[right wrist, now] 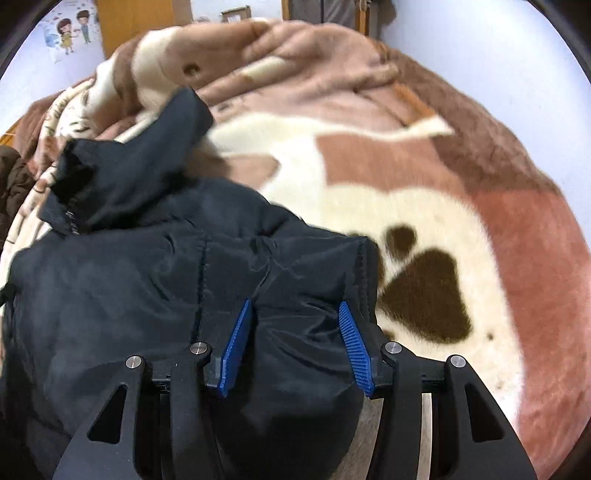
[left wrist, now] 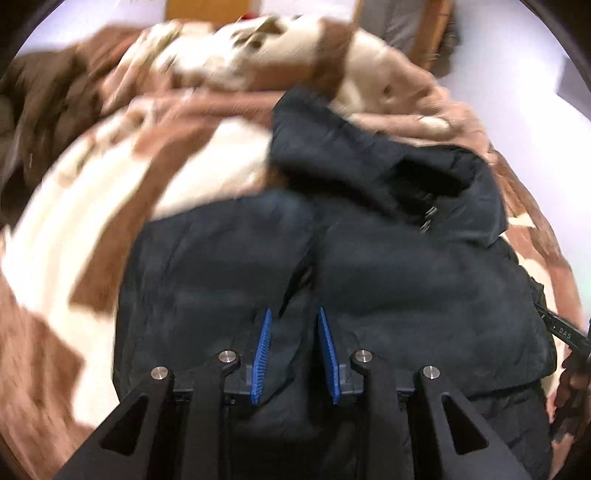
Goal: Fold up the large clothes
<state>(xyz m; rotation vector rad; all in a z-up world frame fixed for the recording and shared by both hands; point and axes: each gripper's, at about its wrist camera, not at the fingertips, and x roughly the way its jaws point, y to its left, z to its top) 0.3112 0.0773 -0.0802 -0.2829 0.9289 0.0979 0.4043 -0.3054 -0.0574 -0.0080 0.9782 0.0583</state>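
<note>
Your left gripper (left wrist: 294,334): blue pads slightly apart over dark jacket (left wrist: 369,266), fold of fabric between them, no clamp visible. Your right gripper (right wrist: 297,332): jaws wide, puffy jacket edge bulging between pads; pinched or loose, cannot tell. Jacket lies partly folded on brown-and-cream blanket (right wrist: 369,177). Farther off, hood (left wrist: 369,147) flopped toward rumpled blanket. Left view blurred.

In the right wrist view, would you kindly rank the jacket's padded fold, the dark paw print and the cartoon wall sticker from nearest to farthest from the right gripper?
1. Padded fold of the black jacket: bunched between the fingers of the right gripper.
2. Dark paw print: on the blanket, just right of the gripper.
3. Cartoon wall sticker: far top left, on the wall.
</note>
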